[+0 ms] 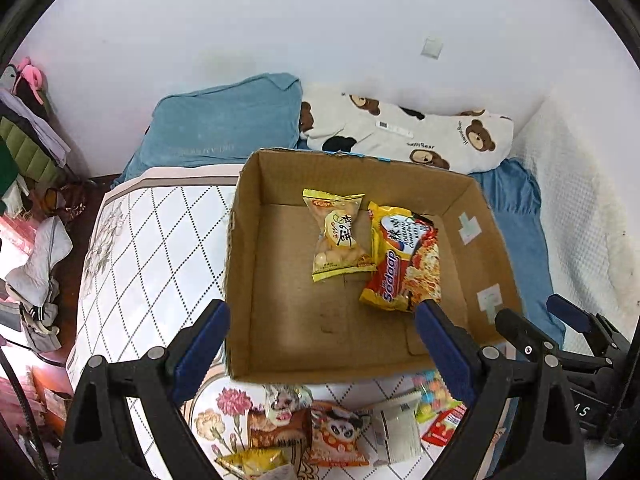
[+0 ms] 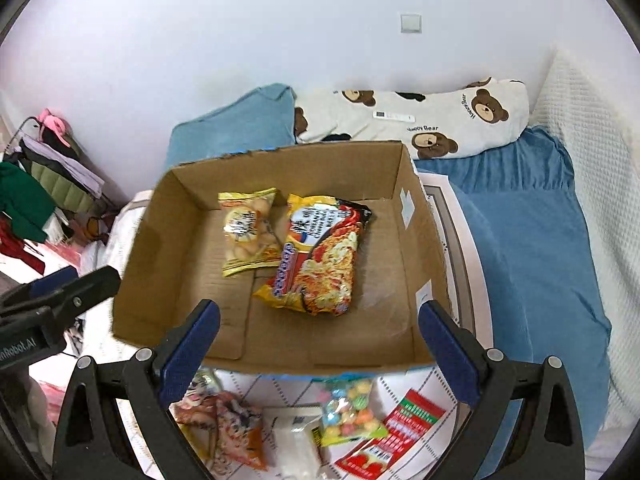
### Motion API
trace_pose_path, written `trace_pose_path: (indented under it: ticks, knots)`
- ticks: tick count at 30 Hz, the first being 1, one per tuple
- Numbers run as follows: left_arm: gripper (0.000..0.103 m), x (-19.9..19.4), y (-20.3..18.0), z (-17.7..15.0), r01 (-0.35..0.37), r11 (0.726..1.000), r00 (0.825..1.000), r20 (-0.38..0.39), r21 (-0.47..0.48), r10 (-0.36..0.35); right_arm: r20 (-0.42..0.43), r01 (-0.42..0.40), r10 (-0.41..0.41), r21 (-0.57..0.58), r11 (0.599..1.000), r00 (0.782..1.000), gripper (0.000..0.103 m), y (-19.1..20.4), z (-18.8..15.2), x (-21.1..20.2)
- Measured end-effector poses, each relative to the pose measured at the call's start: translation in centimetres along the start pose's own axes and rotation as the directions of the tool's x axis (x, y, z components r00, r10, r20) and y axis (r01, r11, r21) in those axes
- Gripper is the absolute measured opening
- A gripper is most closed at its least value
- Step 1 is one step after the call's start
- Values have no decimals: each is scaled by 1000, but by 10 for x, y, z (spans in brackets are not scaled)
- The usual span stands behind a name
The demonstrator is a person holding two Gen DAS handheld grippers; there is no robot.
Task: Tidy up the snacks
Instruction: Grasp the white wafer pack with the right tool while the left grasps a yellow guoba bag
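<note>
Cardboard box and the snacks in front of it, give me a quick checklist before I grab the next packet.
1. Left gripper open and holding nothing: ok.
2. Right gripper open and holding nothing: ok.
3. Cardboard box open on top, with bare floor left beside the noodle packet and the yellow snack bag: ok.
4. Loose snacks in view in front of the box, such as the candy bag and the red packet: ok.
5. Candy bag lying free of its neighbours: not ok, its corner lies over the red packet.
6. Whether the box sits steady on the quilt: cannot tell.
</note>
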State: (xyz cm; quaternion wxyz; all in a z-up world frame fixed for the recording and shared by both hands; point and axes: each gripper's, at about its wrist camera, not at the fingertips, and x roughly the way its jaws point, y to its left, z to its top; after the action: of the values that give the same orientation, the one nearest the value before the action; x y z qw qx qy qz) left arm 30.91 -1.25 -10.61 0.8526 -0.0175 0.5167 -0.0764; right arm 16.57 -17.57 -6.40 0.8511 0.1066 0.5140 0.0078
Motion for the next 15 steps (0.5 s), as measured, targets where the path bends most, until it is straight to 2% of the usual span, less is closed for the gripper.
trace_pose_path:
  ticks: [5,8,11,15]
  knots:
    - [95,-19,2,-17,24,1000,999,26,-4,-24,23,-41,41,32,999,999,101,4,-19,-27]
    - [95,-24,7,-35,21,1000,1000,23,-4,-20,2,-60,60,49,997,998,101,6,-39,-30]
    - [95,-20,18,-61,6,1000,1000,-9,-10,-6,-54,-80,84,78,994,995,101,5,-65,-19]
    - [95,-2,40,-111,-50,998,995,-88,-40,47,-129,-89,103,109,990,986,101,2,-109,7]
